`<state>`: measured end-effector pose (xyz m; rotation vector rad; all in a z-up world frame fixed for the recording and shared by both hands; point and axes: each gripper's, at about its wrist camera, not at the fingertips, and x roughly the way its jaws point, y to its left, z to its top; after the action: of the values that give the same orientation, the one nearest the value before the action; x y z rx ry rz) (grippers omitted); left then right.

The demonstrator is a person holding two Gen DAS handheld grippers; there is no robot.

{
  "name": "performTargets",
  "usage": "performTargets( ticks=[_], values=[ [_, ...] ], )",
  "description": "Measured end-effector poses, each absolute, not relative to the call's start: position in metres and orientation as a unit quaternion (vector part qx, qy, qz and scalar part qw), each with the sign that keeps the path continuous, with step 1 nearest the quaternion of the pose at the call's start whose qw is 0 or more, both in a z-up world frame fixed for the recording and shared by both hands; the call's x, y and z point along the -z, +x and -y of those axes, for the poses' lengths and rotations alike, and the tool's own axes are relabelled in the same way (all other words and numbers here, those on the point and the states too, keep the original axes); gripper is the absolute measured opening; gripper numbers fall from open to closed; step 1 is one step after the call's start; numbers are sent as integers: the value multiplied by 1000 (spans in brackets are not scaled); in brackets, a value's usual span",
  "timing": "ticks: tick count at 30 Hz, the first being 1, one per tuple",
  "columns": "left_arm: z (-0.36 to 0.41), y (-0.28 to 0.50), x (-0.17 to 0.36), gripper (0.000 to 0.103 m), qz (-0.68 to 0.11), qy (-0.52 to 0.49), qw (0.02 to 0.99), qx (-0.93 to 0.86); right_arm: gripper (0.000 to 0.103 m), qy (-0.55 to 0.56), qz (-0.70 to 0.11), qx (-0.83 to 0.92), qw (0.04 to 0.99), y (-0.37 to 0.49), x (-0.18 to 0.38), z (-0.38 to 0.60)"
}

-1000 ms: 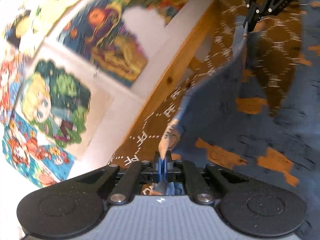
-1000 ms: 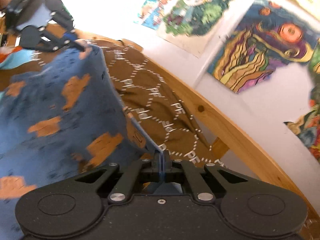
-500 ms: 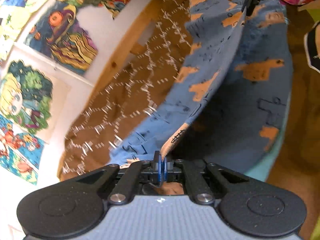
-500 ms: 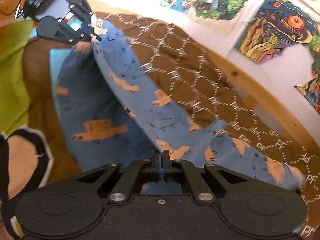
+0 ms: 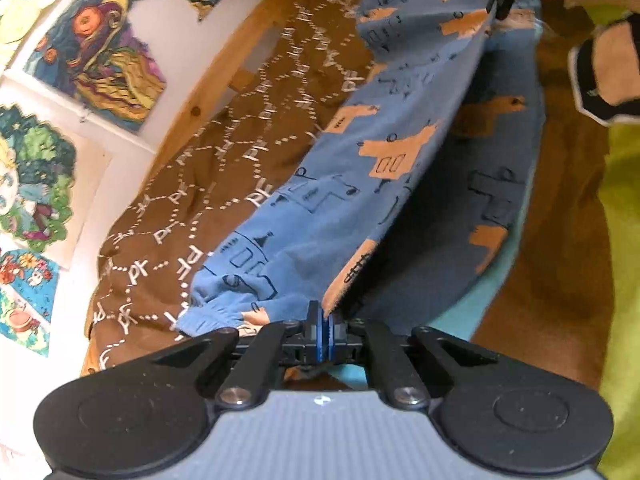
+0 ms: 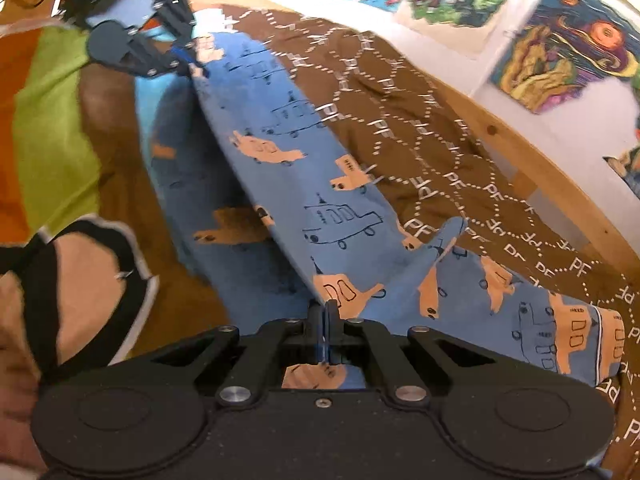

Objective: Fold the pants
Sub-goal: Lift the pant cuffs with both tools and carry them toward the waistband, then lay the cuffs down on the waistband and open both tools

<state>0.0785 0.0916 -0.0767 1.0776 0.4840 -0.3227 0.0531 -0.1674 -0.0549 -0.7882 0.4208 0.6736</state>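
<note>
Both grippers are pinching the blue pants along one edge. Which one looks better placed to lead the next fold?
Probably the right gripper: the loose pant leg trails over the brown blanket beside it. The left gripper holds the cuff end, with less slack cloth nearby.

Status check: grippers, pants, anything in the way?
Left gripper and right gripper both shut on pants. Pants stretched between them, half folded over on brown blanket. Nothing in the way.

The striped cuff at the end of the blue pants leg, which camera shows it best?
The right wrist view. There the cuff lies flat on the brown blanket, its stripes and edge sharp. The left wrist view shows only a bunched blue hem near the left gripper, with no stripes visible.
</note>
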Motion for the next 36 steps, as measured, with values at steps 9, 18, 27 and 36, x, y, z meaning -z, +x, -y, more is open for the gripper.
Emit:
performTargets(
  ticks=[9,18,27,36],
  values=[
    [-89,82,81,3,-249,518,801,167,0,-401,-214,-318,832,38,65,161],
    [-88,79,82,4,-246,534,790,173,0,-401,-213,-315,833,37,67,163],
    [-88,69,64,50,-262,508,803,170,38,-391,-222,-299,842,34,60,169],
    [-91,72,17,76,-293,283,902,146,77,-291,-202,-227,907,36,33,193]
  ],
)
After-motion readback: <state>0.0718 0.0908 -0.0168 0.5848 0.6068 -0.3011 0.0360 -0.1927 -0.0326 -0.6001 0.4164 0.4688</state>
